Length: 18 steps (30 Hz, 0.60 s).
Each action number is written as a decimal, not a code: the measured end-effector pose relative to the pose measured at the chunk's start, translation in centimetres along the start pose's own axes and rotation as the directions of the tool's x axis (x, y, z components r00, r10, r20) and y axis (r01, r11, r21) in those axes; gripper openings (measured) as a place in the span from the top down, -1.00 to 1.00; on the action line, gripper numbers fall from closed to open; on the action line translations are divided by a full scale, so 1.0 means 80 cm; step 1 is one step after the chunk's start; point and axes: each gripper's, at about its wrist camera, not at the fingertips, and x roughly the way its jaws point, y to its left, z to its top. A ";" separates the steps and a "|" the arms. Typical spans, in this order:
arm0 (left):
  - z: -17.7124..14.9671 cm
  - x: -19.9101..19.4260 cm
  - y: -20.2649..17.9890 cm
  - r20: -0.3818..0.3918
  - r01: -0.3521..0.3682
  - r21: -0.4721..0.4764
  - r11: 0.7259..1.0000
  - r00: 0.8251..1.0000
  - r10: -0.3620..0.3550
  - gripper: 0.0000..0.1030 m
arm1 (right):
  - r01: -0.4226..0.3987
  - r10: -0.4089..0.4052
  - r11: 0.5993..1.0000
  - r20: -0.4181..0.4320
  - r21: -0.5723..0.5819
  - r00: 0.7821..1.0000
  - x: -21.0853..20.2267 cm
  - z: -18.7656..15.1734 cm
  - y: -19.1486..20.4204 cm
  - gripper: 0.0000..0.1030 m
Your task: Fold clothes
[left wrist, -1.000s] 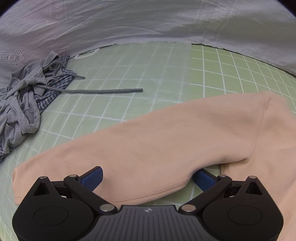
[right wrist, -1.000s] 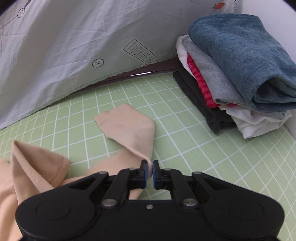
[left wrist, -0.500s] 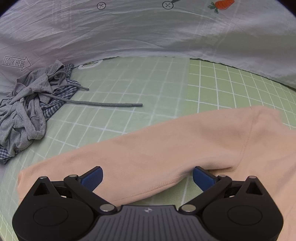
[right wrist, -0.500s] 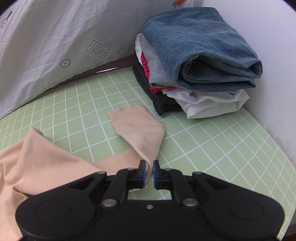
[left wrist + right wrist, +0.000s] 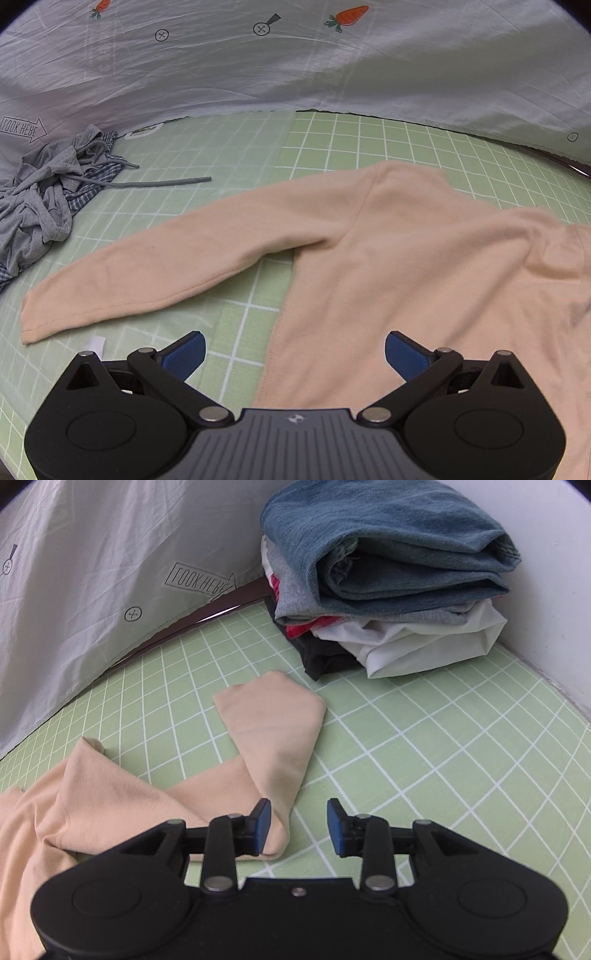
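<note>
In the left wrist view, far to the left of the left claw [image 5: 293, 354] and ahead of it, a grey heap [image 5: 40, 199] of crumpled clothes lies on the green grid mat [image 5: 406, 144], over a checked cloth; a grey cord [image 5: 162, 182] runs out of it to the right. The peach top [image 5: 388, 258] lies flat on the mat, straight ahead of the claw and under its right side. One sleeve [image 5: 155, 266] stretches off to the claw's left, its cuff ending ahead of the left finger. The top's side seam runs down between the fingers, so the body of the top fills the space before the right finger, and bare mat shows before the left one. This claw stands wide open, with nothing pinched between its blue pads. A white sheet [image 5: 295, 66] with carrot prints rises behind the mat.

In the right wrist view, the rest of the top [image 5: 92, 794] bunches to the left of the right claw [image 5: 299, 825]. The other sleeve [image 5: 273, 734] lies folded back on itself just ahead of the claw; its lower fold sits against the left pad and partly in the gap. The jaws are opening, the right pad stands clear of the cloth, and the sleeve is not pinched. Ahead and to the right, well apart from the claw, a stack [image 5: 384, 576] of folded clothes sits by the wall, with blue denim on top.
</note>
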 end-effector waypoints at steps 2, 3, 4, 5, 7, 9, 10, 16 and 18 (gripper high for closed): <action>-0.012 -0.001 -0.011 -0.015 0.003 -0.004 1.000 1.000 -0.003 -0.98 | -0.042 0.042 0.999 -0.038 -0.004 0.998 0.008 -0.003 0.003 0.26; -0.016 0.000 -0.015 -0.021 0.005 -0.008 1.000 1.000 -0.006 -0.98 | -0.063 0.062 0.998 -0.049 -0.007 0.997 0.011 -0.004 0.004 0.26; -0.019 0.002 -0.018 -0.028 0.006 -0.011 1.000 1.000 -0.006 -0.98 | -0.073 0.072 0.997 -0.055 -0.016 0.996 0.014 -0.005 0.007 0.27; -0.021 0.004 -0.021 -0.035 0.003 -0.011 1.000 0.999 -0.003 -0.98 | -0.066 0.065 0.997 -0.046 -0.025 0.997 0.017 -0.006 0.010 0.36; -0.020 0.009 -0.025 -0.047 -0.009 -0.005 1.000 0.999 0.009 -0.98 | -0.039 0.039 0.999 -0.030 -0.029 0.999 0.025 0.000 0.013 0.72; -0.017 0.012 -0.026 -0.051 -0.017 0.003 1.000 0.999 0.017 -0.98 | -0.026 0.026 0.998 -0.010 -0.054 1.000 0.032 0.012 0.018 0.93; -0.015 0.013 -0.026 -0.052 -0.020 0.007 1.000 0.998 0.021 -0.98 | -0.020 0.020 0.997 0.002 -0.069 1.000 0.036 0.019 0.022 0.94; -0.006 0.026 -0.024 -0.079 -0.038 0.027 0.999 0.996 0.040 -0.98 | 0.049 0.006 0.933 0.152 -0.356 0.988 0.045 0.063 0.096 0.94; -0.003 0.031 -0.025 -0.088 -0.039 0.031 0.999 0.995 0.042 -0.98 | 0.020 0.054 0.905 0.162 -0.425 0.985 0.052 0.072 0.126 0.94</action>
